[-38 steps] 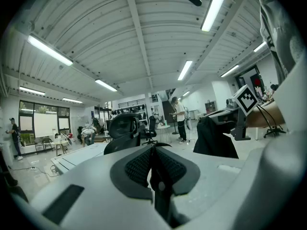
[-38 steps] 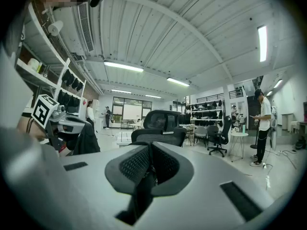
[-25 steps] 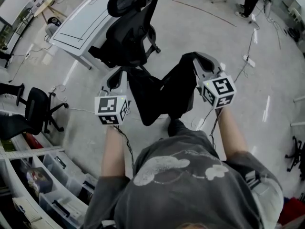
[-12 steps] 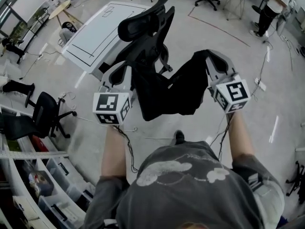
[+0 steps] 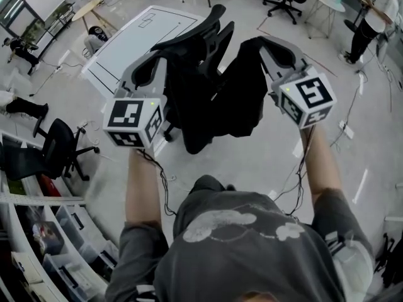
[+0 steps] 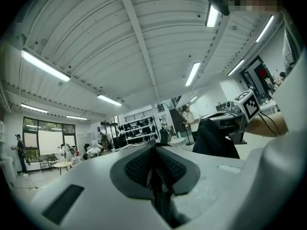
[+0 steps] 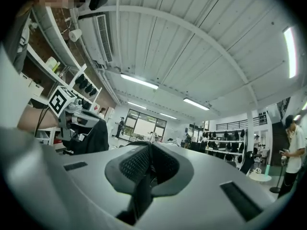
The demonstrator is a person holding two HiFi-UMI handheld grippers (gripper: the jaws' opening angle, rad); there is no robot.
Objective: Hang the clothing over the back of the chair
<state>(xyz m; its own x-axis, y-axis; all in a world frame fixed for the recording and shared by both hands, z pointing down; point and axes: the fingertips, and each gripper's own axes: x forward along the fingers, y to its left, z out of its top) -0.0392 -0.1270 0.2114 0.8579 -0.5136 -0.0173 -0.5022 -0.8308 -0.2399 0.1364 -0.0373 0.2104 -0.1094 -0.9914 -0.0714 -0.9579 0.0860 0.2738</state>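
The head view looks steeply down from above the person [image 5: 252, 244] onto the left hand-held gripper [image 5: 165, 61], the right hand-held gripper [image 5: 259, 43] and the black cloth garment [image 5: 233, 99] stretched between them. Each gripper view sits close behind its own pressed-together jaws and faces level across the room. Each catches the opposite gripper and the garment near one edge. The white ribbed ceiling [image 6: 144, 42] fills the top of both.

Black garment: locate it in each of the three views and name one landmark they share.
Head view: black garment hangs at upper centre, in front of the chair.
Left gripper view: black garment pinched between the jaws, bottom centre; its bulk hangs at right.
Right gripper view: black garment pinched between the jaws, bottom centre; its bulk at left.
Shared landmark: person in a white top, standing.
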